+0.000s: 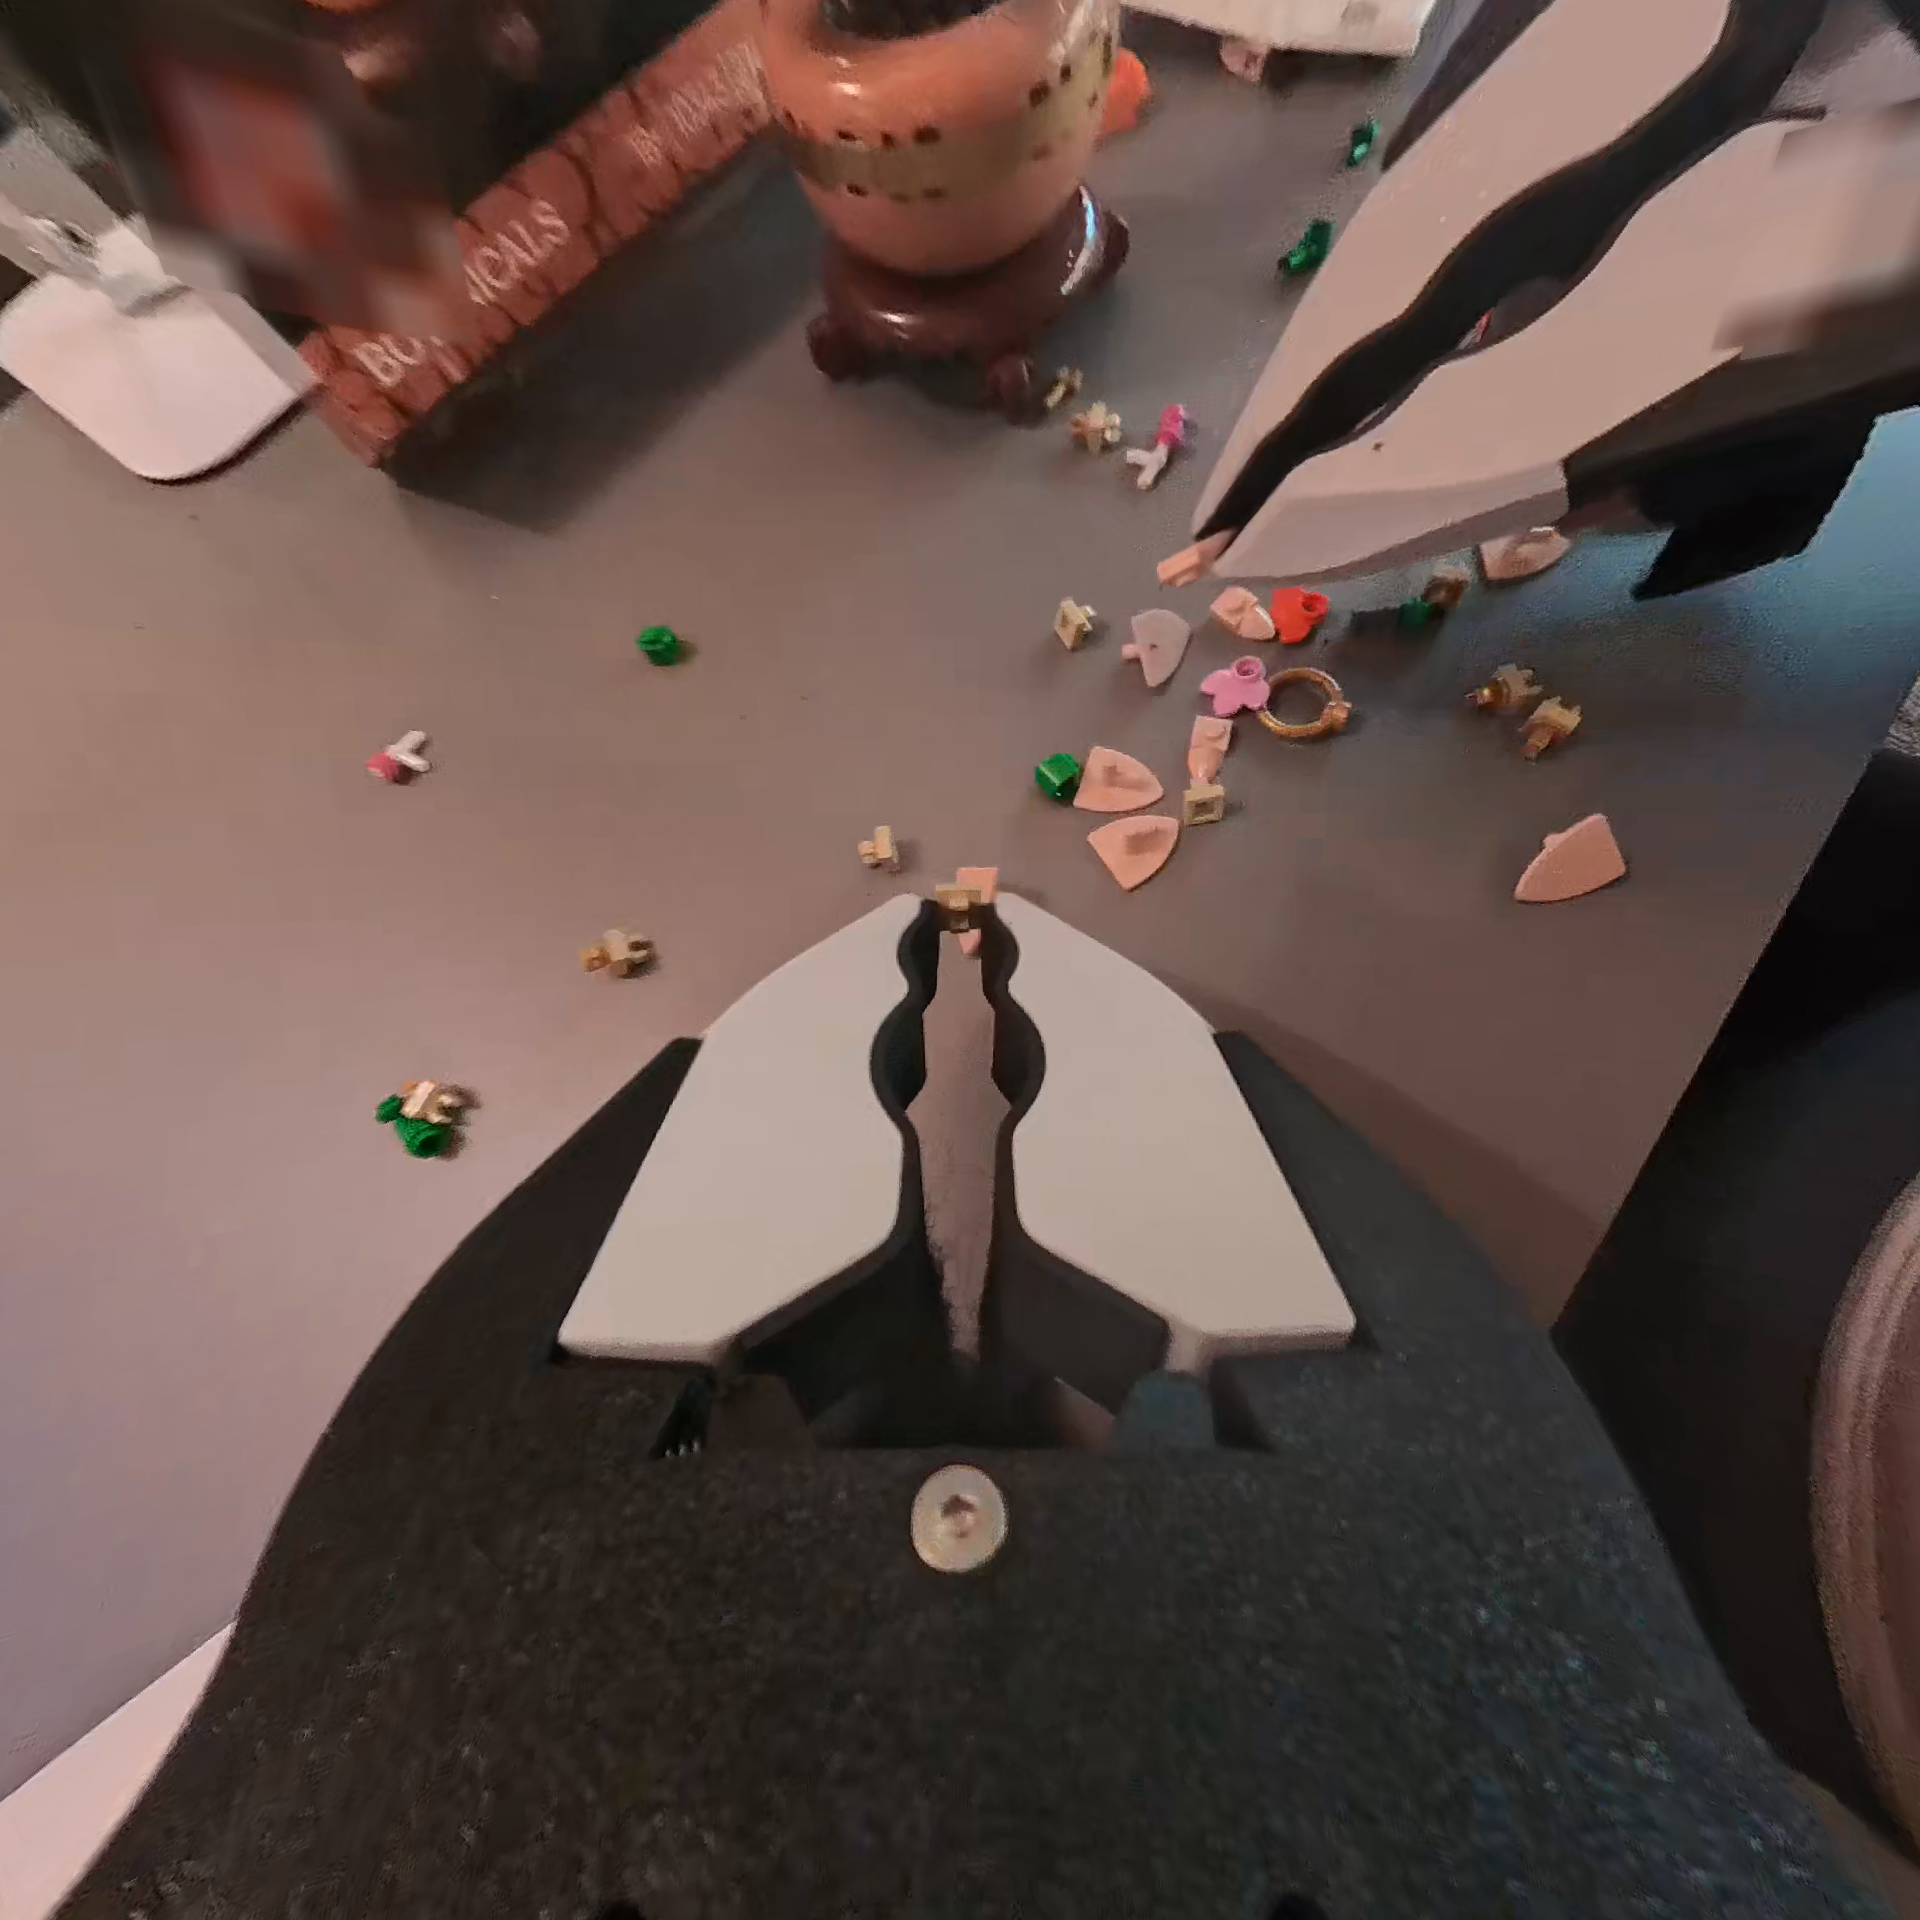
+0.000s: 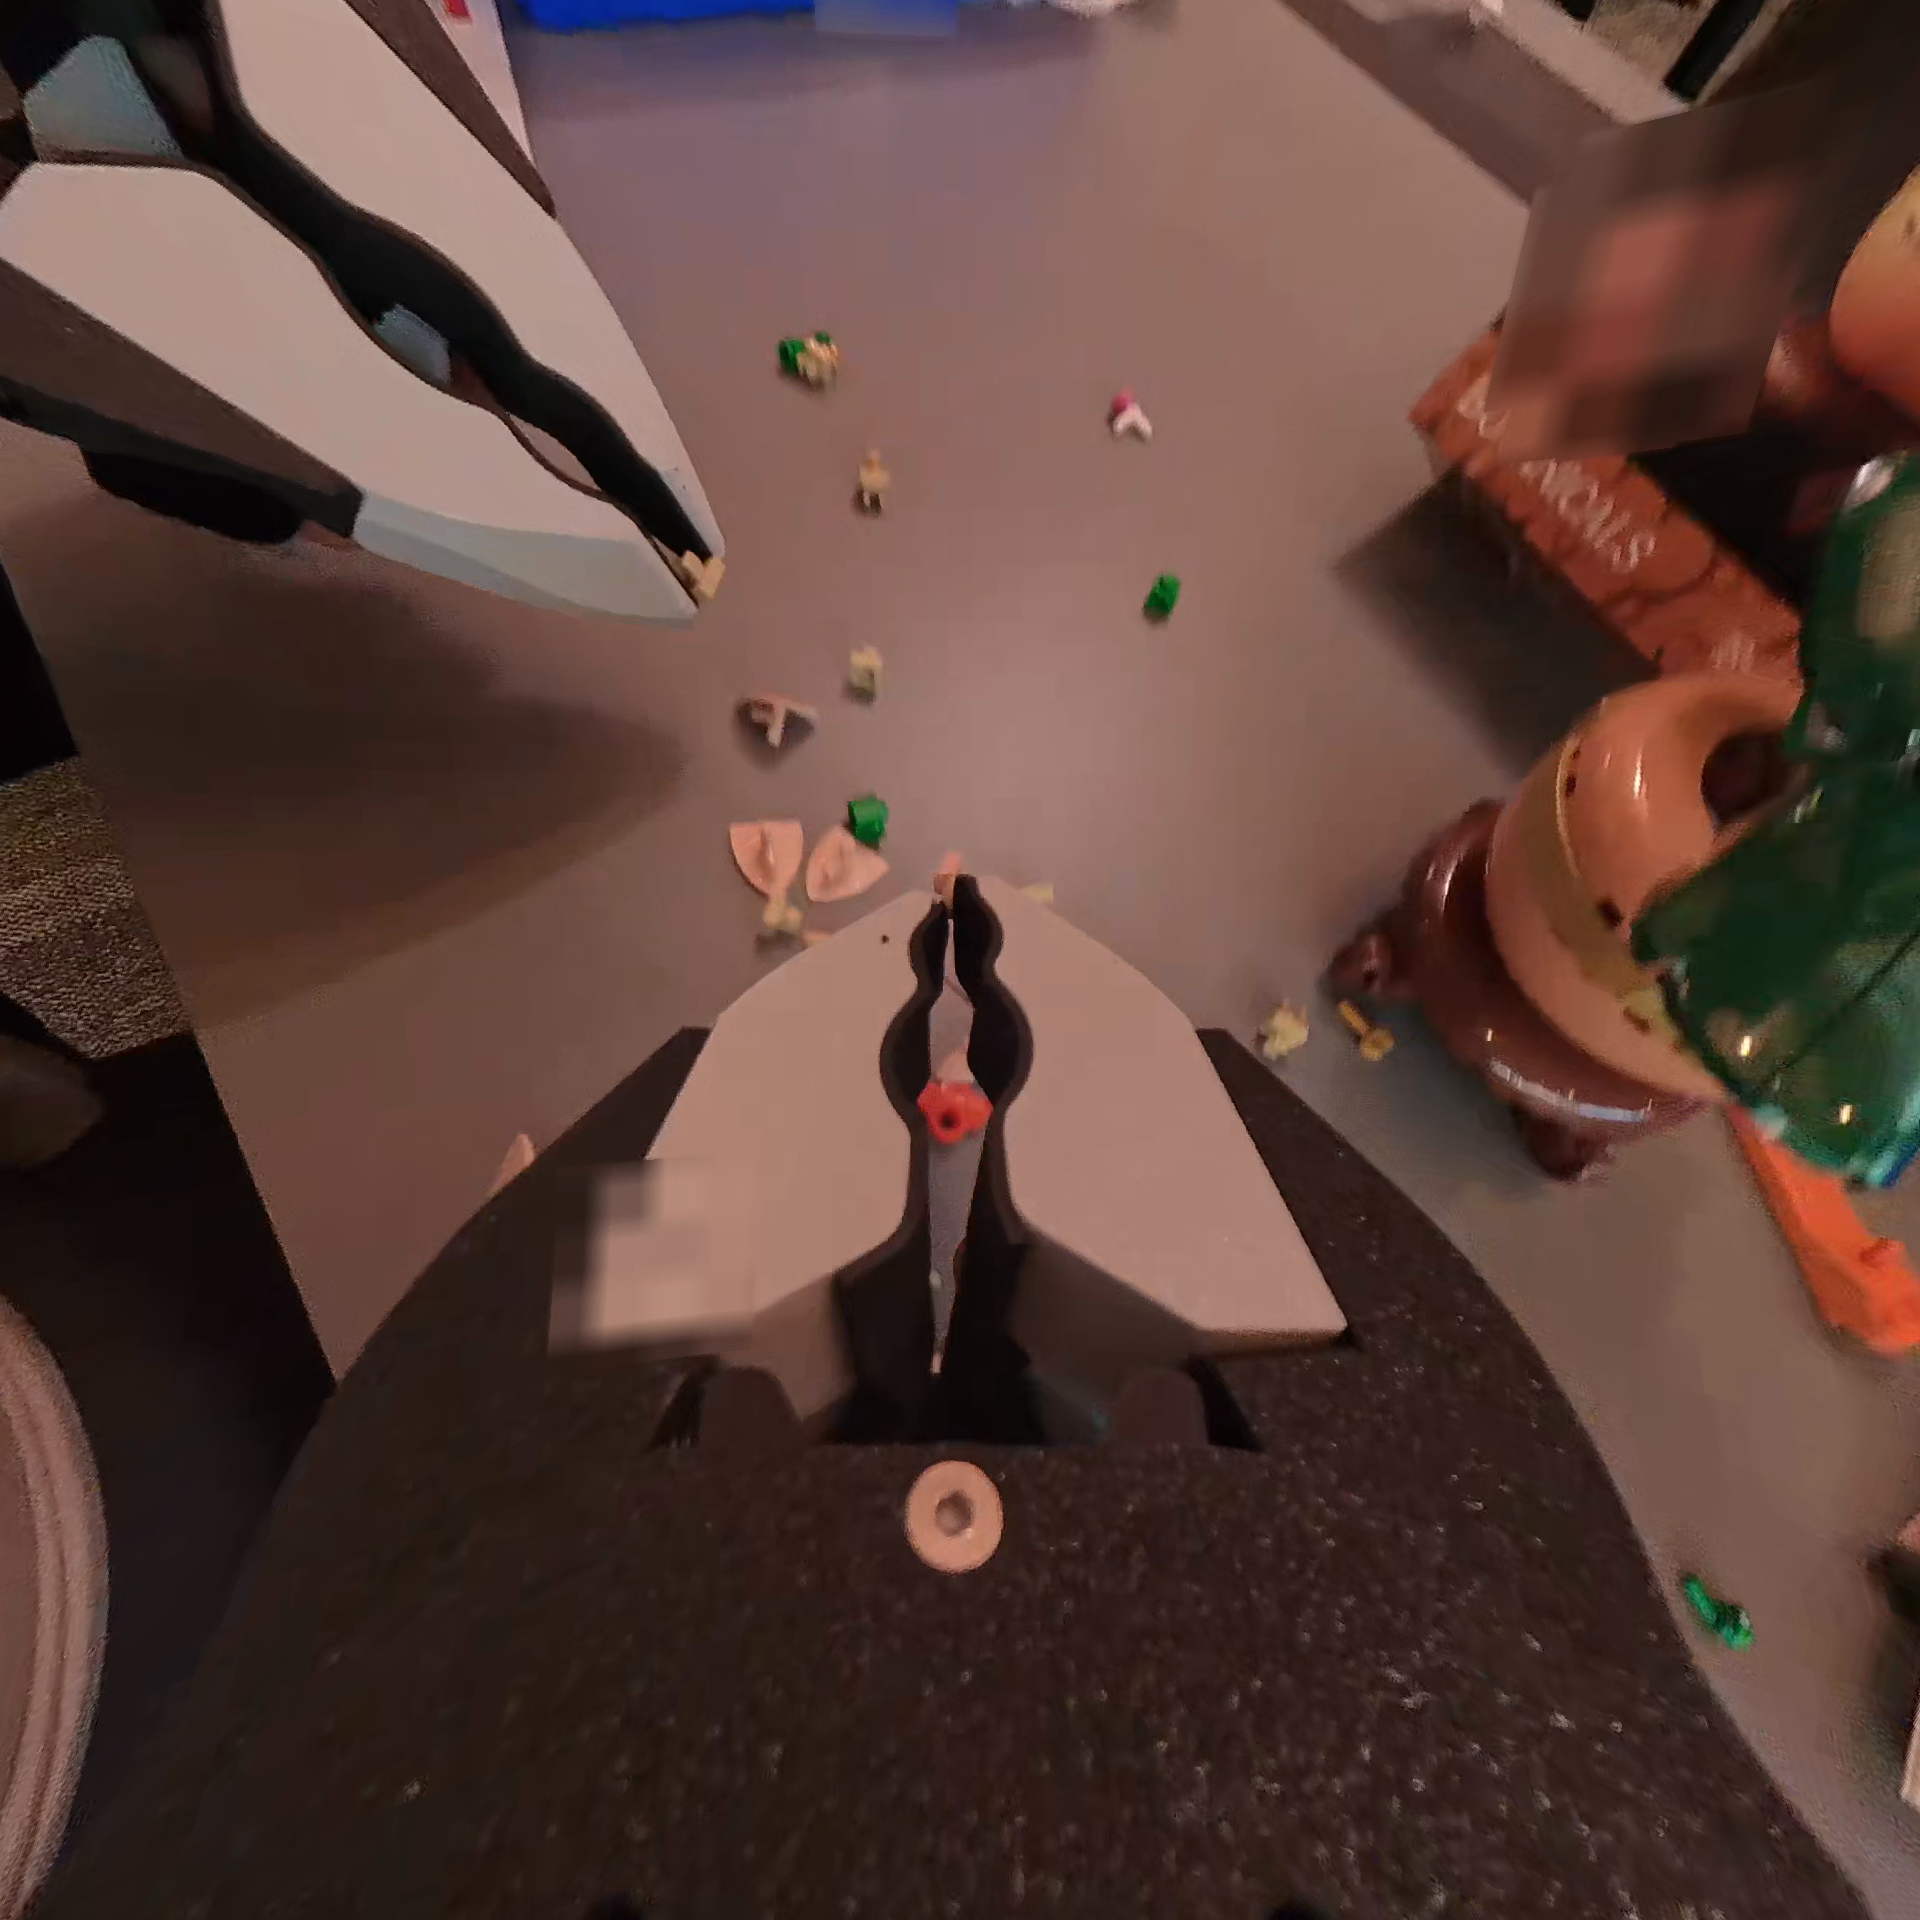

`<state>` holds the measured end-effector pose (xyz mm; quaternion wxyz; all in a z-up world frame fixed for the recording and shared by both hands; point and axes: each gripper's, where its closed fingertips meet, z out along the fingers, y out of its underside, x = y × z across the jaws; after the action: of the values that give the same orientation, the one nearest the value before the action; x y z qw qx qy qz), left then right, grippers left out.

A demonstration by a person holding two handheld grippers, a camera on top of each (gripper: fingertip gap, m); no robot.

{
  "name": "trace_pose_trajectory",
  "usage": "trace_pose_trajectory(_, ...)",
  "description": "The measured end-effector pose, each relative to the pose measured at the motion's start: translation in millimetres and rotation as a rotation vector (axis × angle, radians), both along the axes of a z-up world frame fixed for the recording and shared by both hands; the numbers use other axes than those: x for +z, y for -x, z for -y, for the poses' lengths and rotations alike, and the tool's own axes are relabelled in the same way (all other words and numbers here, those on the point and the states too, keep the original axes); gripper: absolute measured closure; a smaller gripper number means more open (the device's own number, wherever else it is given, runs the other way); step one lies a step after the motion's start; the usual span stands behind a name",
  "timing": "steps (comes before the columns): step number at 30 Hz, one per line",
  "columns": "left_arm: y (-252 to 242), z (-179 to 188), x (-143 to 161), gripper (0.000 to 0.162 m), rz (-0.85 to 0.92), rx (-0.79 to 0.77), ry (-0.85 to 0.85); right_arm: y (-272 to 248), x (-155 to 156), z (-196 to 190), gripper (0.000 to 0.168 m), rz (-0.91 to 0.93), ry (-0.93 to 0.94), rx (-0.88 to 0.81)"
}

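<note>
The left gripper [image 1: 958, 914] is pinching a small tan toy-brick piece [image 1: 956, 900] between its tips, with a pale pink bit [image 1: 977, 883] showing just behind it — the jaws are clenched on it, above the grey tabletop [image 1: 416, 883]. The right gripper [image 2: 954, 904] is closed down on a thin pale pink piece [image 1: 1187, 563], which is sticking out of its tips in the left wrist view; in its own view only a sliver of pink is showing at the tips. That gripper is hovering close over a loose scatter of small brick parts: a red flower piece [image 1: 1299, 613], a pink flower piece [image 1: 1232, 688], a gold ring [image 1: 1301, 707], several pale pink petal-shaped plates [image 1: 1118, 779] and green studs [image 1: 1058, 775]. The red flower is also showing through the gap between the right gripper's fingers [image 2: 1122, 1091]. More strays are lying well apart to the left — a green stud [image 1: 661, 644], a pink-and-white piece [image 1: 399, 756] and tan connectors [image 1: 617, 950]. Farther back a pink and brown pot-shaped brick model [image 1: 935, 177] is standing on the table, beside a brown box [image 1: 540, 260] with pale lettering, and a white stand base [image 1: 135, 364] is sitting at the far left. In the right wrist view, green leaf-like parts [image 2: 1808, 935], blurred, are overlapping the pot.
</note>
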<state>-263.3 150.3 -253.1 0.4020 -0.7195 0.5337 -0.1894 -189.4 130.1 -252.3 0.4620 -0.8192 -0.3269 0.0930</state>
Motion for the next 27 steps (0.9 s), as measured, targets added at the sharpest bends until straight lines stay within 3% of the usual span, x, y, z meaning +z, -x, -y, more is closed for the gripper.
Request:
trace_pose_trajectory(1, -3.1, 0.5, -2.9, 0.155, -0.006, -0.002, 0.011, -3.7, -4.8, 1.7, 0.166, 0.003, 0.018, -0.007)
trace_pose_trajectory(4, -12.6, 2.1, -2.5, 0.150, 0.016, -0.019, 0.030, -9.9, -14.0, 0.5, 0.158, 0.015, 0.047, -0.036)
trace_pose_trajectory(8, -25.6, 4.6, 5.4, 0.131, 0.099, -0.045, 0.054, -7.7, -11.2, -1.5, 0.141, -0.009, 0.036, -0.026)
trace_pose_trajectory(11, -35.9, 7.9, 12.6, 0.129, 0.172, -0.077, 0.034, -8.2, -3.4, -4.5, 0.133, -0.011, -0.050, -0.014)
trace_pose_trajectory(14, -32.9, -1.6, 12.7, 0.118, 0.196, -0.006, 0.042, -10.2, 5.8, -7.0, 0.122, 0.086, -0.182, -0.013)
trace_pose_trajectory(17, -22.6, -16.2, 19.3, 0.105, 0.263, 0.110, 0.056, -5.9, 8.7, -7.7, 0.121, 0.175, -0.263, 0.010)
trace_pose_trajectory(20, -18.7, -18.7, 41.5, 0.097, 0.394, 0.118, -0.021, -4.4, 9.2, -7.3, 0.121, 0.128, -0.264, 0.012)
trace_pose_trajectory(22, -18.8, -15.9, 55.1, 0.100, 0.465, 0.091, -0.076, -8.8, 6.0, -8.5, 0.115, 0.065, -0.217, -0.011)
trace_pose_trajectory(25, -18.9, -15.6, 62.5, 0.137, 0.441, 0.086, -0.177, -20.6, 13.6, -10.0, 0.104, 0.067, -0.262, -0.055)
trace_pose_trajectory(27, -33.1, -9.2, 57.0, 0.144, 0.352, 0.030, -0.218, -21.7, 21.7, -7.6, 0.107, 0.095, -0.329, -0.058)
